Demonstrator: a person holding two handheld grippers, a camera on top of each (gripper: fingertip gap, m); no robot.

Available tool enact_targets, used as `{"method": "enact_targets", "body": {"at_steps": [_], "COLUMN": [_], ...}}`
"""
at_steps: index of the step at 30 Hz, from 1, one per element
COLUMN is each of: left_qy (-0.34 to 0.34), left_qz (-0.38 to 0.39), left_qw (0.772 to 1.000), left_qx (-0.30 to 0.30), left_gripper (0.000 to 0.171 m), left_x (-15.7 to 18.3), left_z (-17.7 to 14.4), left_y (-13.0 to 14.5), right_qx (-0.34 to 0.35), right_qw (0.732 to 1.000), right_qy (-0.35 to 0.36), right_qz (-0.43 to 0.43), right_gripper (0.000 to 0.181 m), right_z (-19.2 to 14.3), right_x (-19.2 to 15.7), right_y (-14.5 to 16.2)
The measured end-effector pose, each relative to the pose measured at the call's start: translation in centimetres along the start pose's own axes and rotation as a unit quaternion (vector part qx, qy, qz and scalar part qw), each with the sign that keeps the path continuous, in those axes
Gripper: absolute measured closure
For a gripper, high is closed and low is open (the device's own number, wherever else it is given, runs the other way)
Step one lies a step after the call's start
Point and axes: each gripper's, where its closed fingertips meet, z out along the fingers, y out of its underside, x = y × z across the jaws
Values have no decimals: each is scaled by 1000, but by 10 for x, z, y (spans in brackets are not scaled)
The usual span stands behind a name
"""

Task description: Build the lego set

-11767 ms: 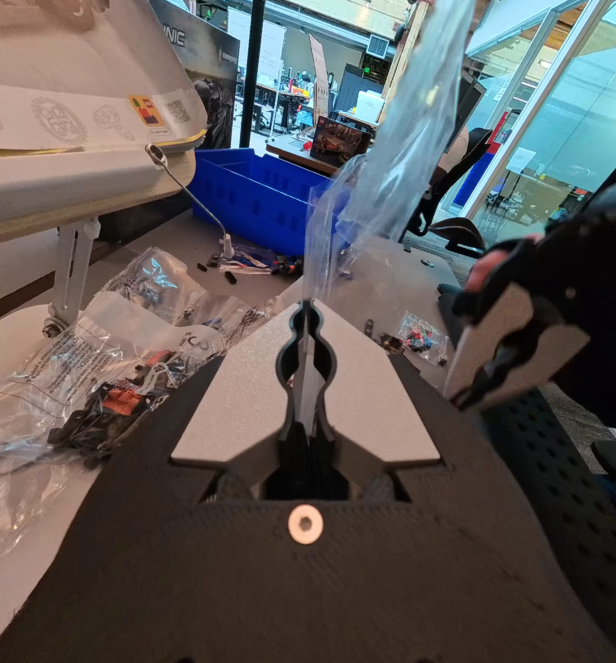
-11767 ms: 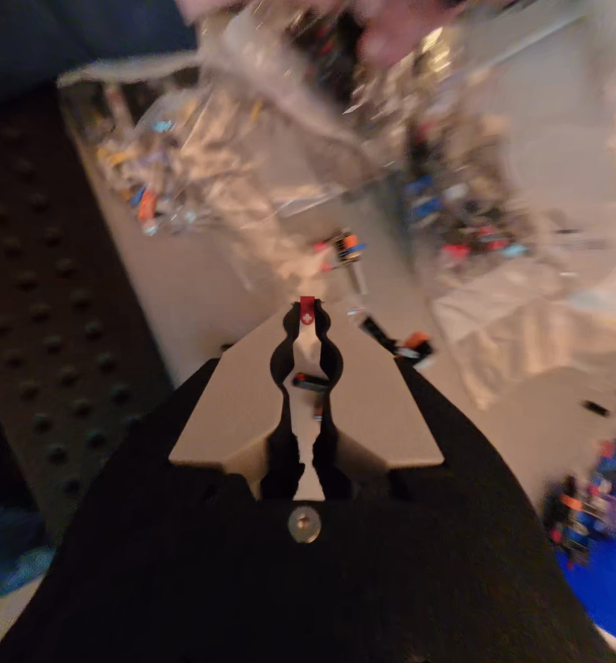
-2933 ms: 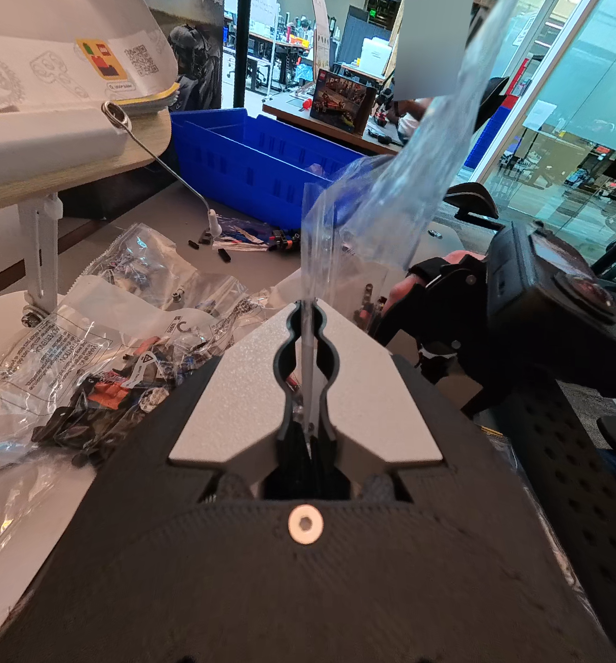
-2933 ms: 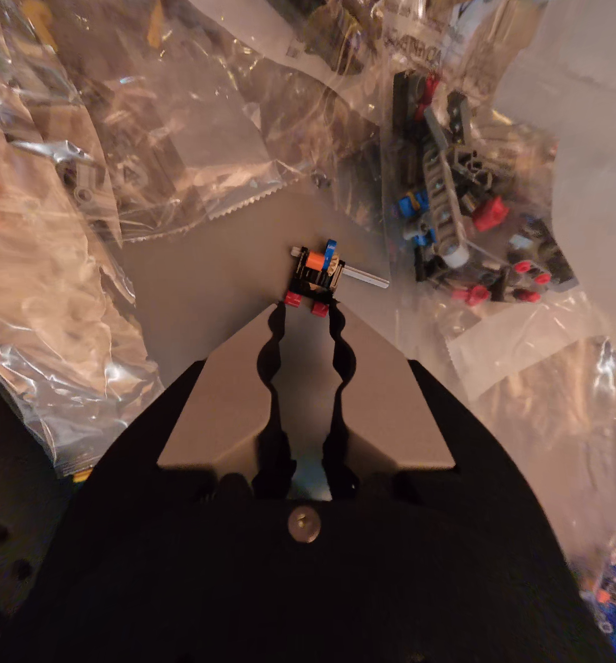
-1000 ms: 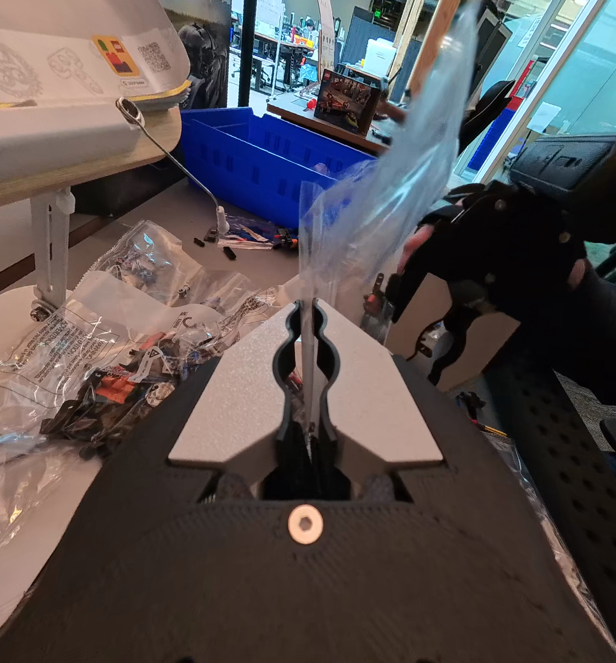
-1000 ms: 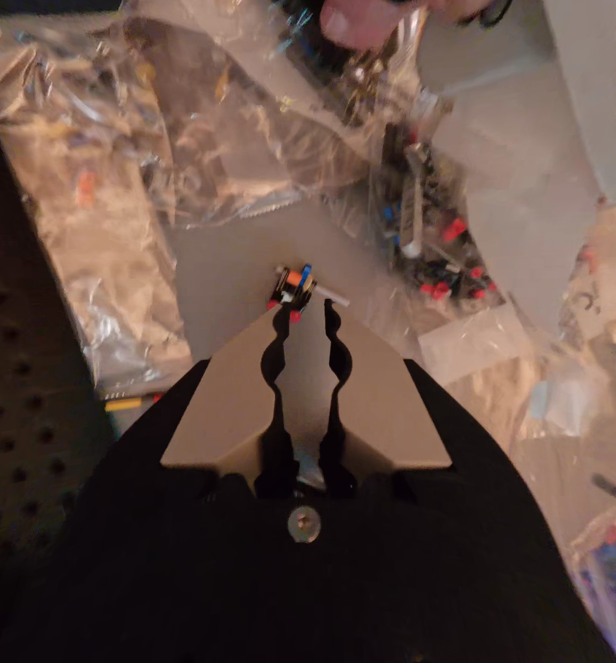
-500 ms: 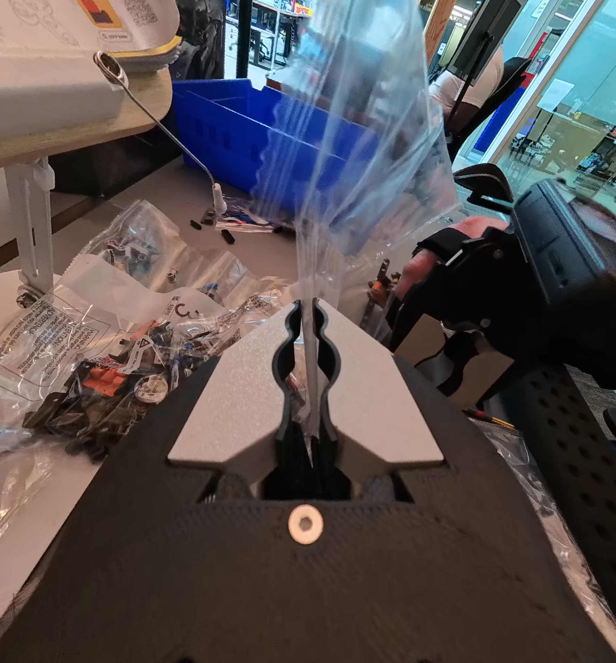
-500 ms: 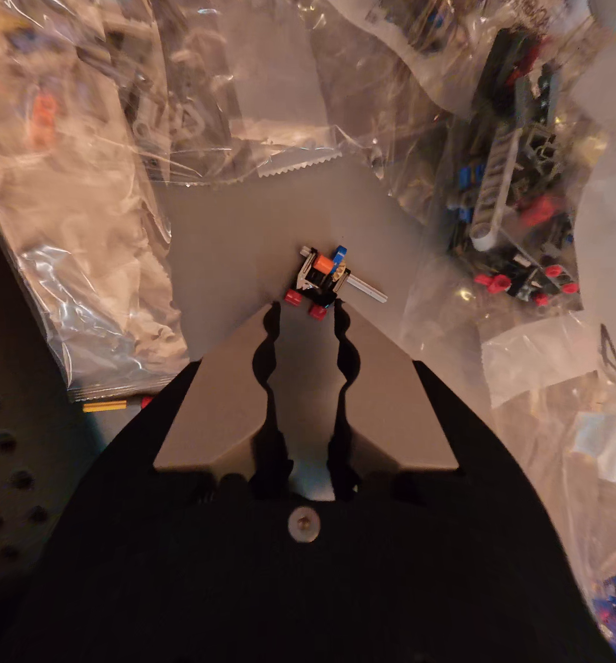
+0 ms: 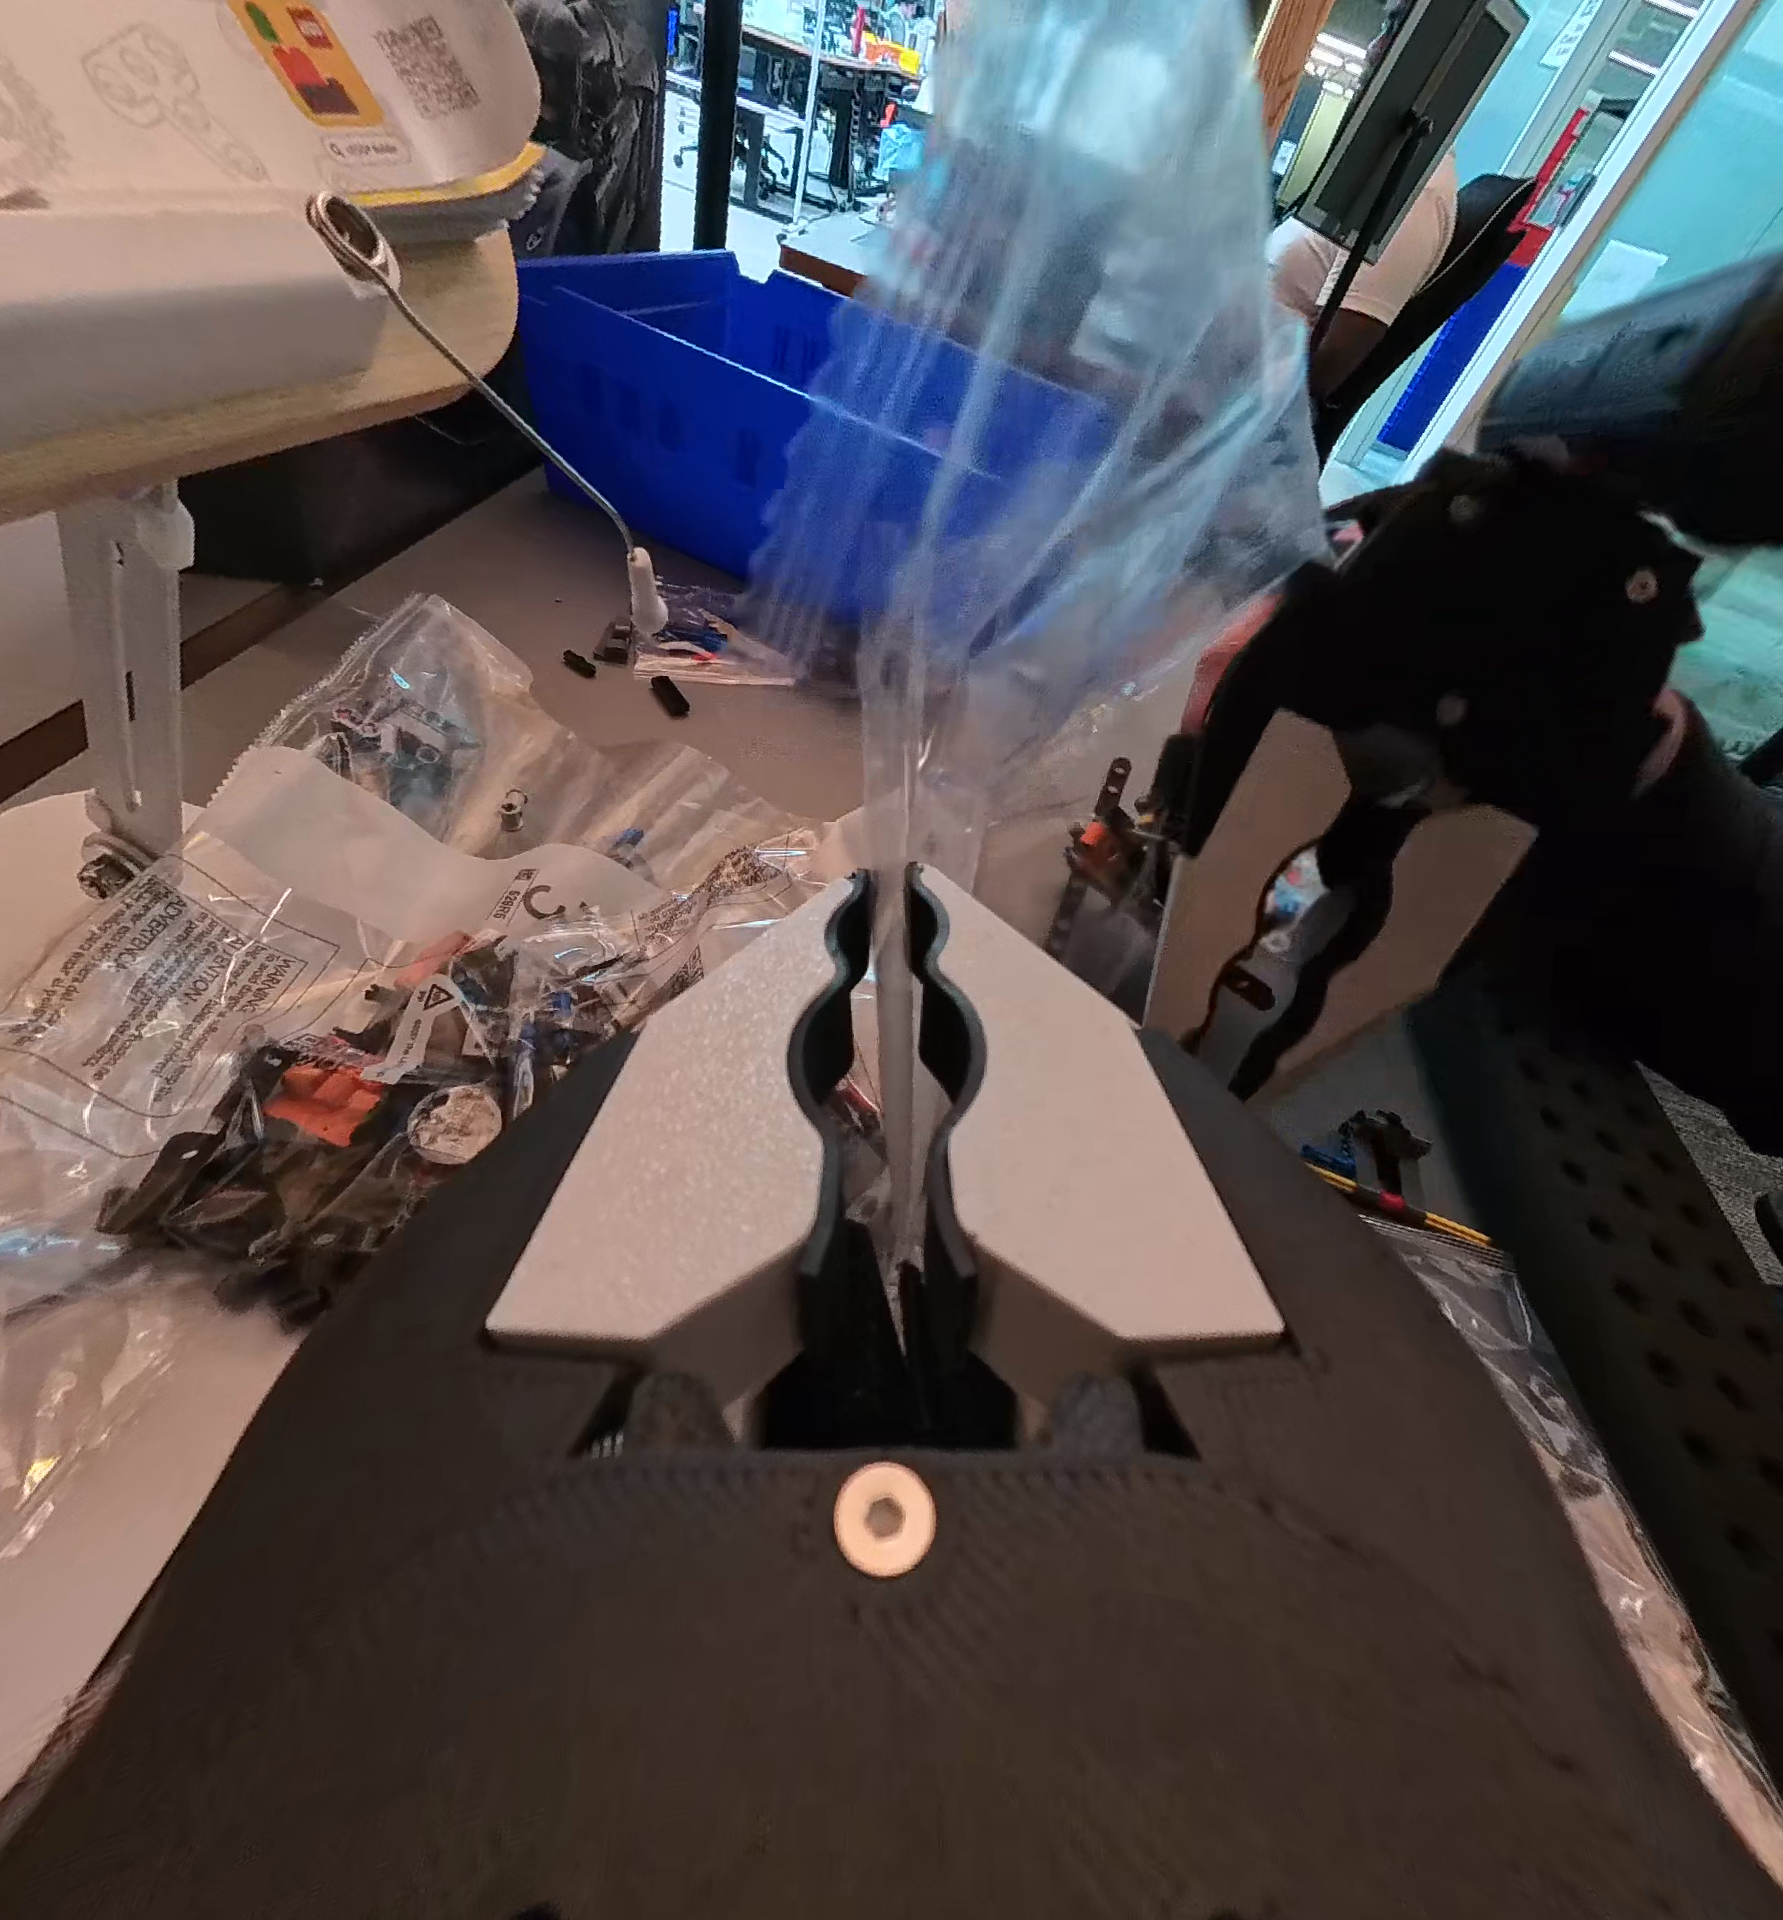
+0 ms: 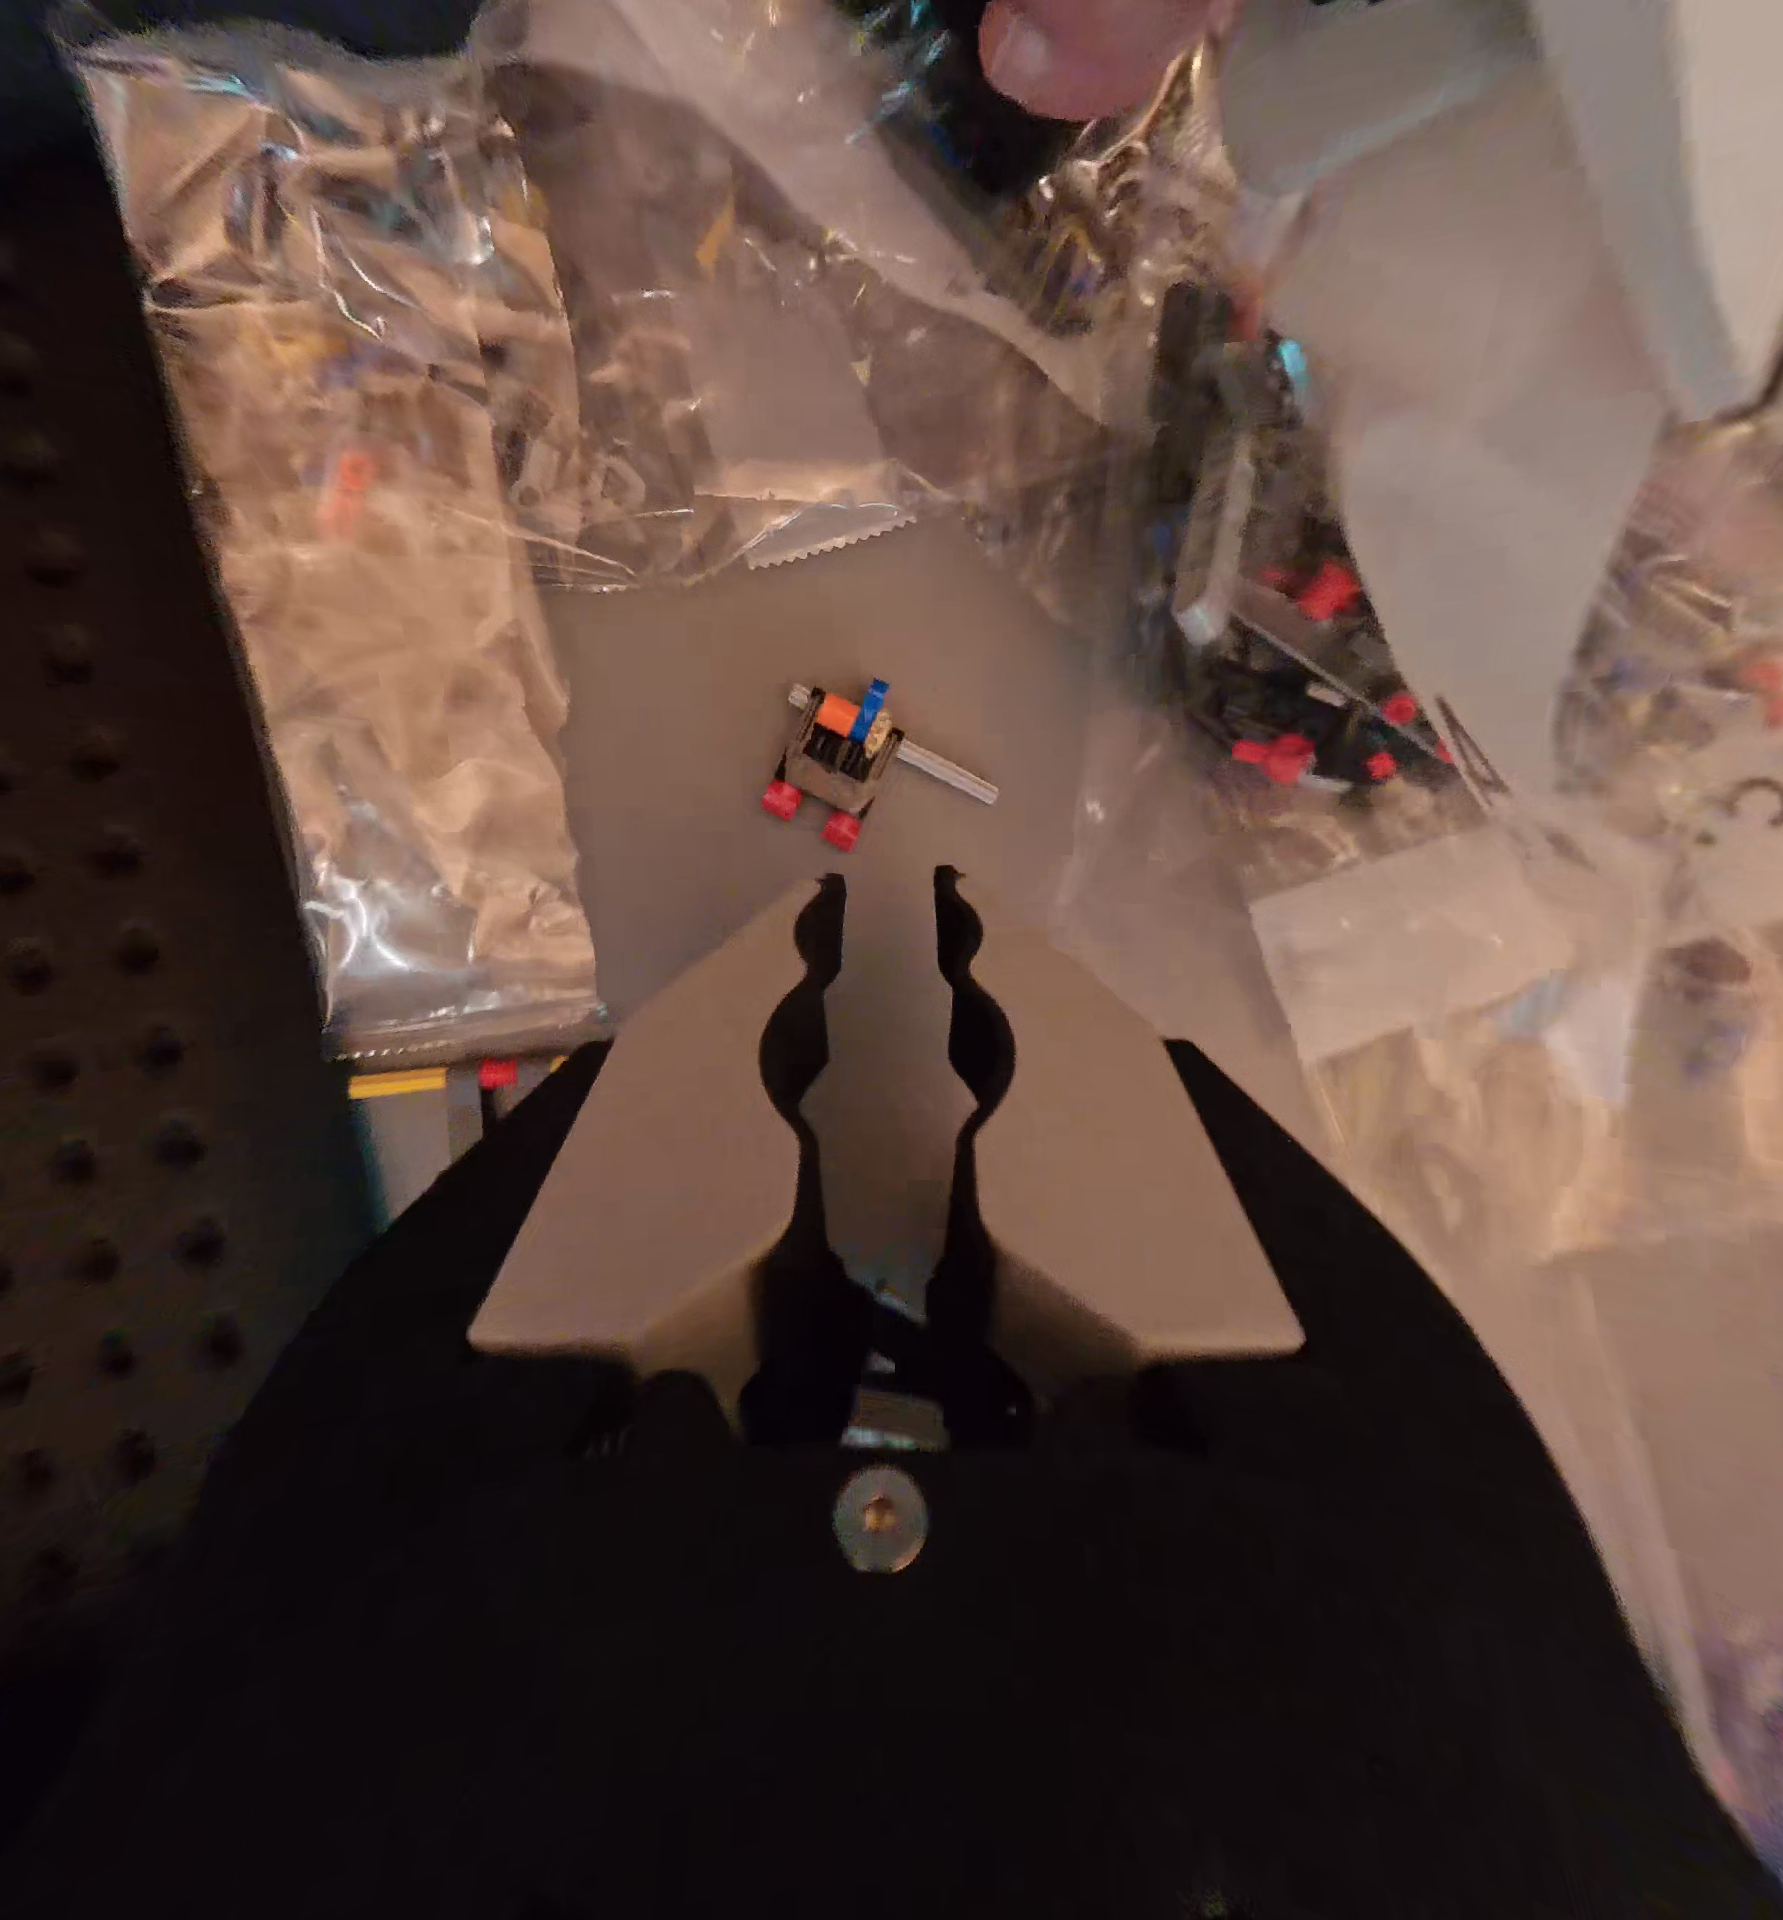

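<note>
Lying on the grey table (image 10: 679, 665), a small lego assembly (image 10: 837, 750) sits just beyond the right gripper (image 10: 889, 881), whose fingers are spread and empty. Bagged parts (image 10: 378, 644) surround it. The left gripper (image 9: 889, 875) seemingly pinches a clear plastic bag (image 9: 1053, 416) upright.

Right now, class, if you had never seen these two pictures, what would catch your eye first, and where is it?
First, the clear plastic bag standing up from the left claw, which is shut on its lower edge. Next, the small lego piece with red pegs lying alone on the bare table, just beyond the open right claw, with bags of parts all around.
</note>
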Motion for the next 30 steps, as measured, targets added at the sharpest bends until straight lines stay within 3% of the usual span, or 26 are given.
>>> {"method": "enact_targets", "body": {"at_steps": [4, 7, 12, 15, 19, 20, 22, 23, 27, 30], "left_qy": [5, 3, 0, 1, 1, 1, 0, 0, 0, -1], "left_qz": [1, -1, -3, -3, -5, -5, -5, -5, -6, -6], "left_qw": [1000, 1000, 1000, 1000, 1000, 1000, 1000, 1000, 1000, 1000], "left_qx": [-3, -8, -7, -12, -12, -11, -11, -11, -9, -7], "left_gripper": [165, 167, 168, 167, 167, 166, 167, 167, 166, 166], "left_x": [2, 0, -1, -2, -2, -3, -3, -3, -4, -4], "left_z": [3, 4, 4, 6, 6, 5, 5, 5, 3, 2], "left_y": [1, 4, 4, 7, 7, 7, 7, 7, 7, 6], "right_qx": [-4, -35, 13, -17, -39, -33, -7, 5, 64, 110], "right_qw": [1000, 999, 1000, 1000, 999, 999, 1000, 1000, 998, 990], "right_qy": [-17, 14, -12, -8, 8, 12, 14, 10, 3, 77], "right_qz": [6, 2, 3, 3, -6, -11, -11, -11, 4, 45], "right_gripper": [158, 152, 151, 146, 152, 153, 178, 181, 176, 165], "right_z": [-14, -22, -39, -35, -24, -24, -27, -30, -43, -64], "right_x": [-8, -4, -17, -18, -15, -13, -11, -12, -9, 23], "right_y": [20, 42, 48, 63, 72, 70, 63, 61, 52, 48]}}
